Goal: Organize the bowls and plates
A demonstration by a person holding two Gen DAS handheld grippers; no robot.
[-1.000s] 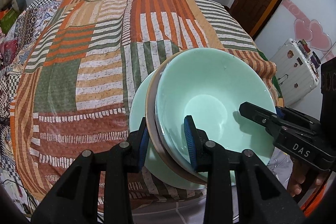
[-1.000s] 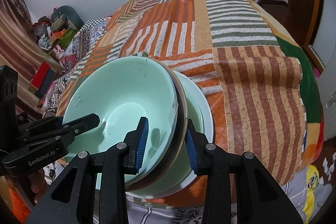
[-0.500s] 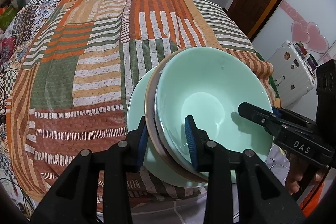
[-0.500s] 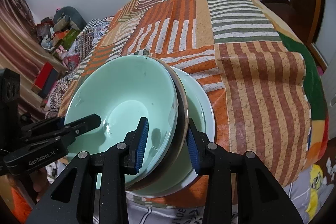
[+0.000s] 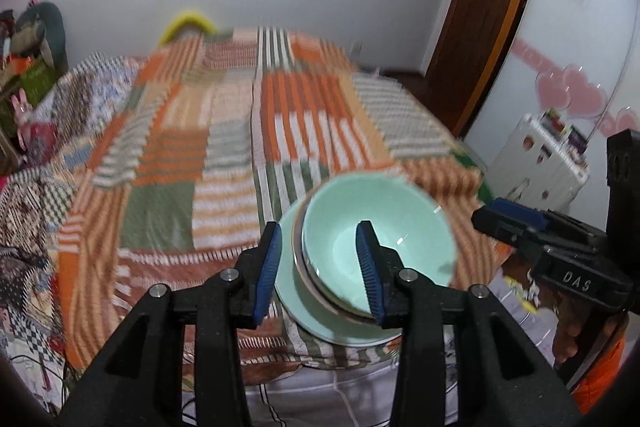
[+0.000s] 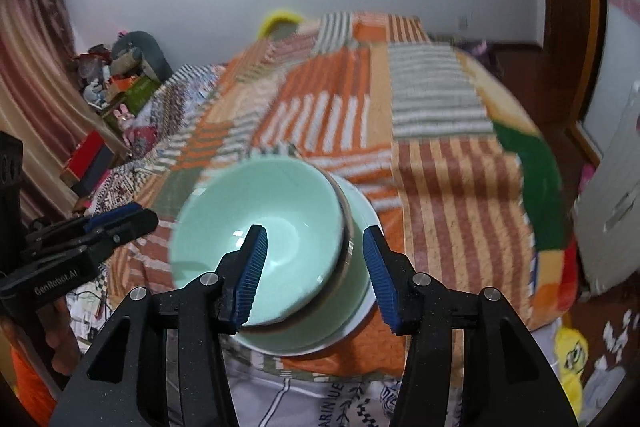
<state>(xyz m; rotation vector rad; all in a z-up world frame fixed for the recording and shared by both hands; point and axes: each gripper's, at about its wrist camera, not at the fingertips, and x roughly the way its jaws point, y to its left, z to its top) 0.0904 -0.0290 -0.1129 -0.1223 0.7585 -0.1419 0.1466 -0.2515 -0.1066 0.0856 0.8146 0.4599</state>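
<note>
resting near the bed's [image 5: 168, 211] front edge, one mint bowl [image 5: 376, 235] sits in a brown-rimmed dish [image 6: 347, 247] on one pale plate [image 5: 296, 301]. left tongs [image 5: 318, 269] and right tongs [image 6: 316, 273], jaws just widened, straddle opposite rims without contact, holding nothing.

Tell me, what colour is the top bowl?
Pale mint green; the bowl shows best in the right wrist view.

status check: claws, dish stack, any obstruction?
Left claw and right claw open, jaws just widened, nothing gripped. Green bowl nested on plate at the bedspread edge. Nothing in the way.
</note>
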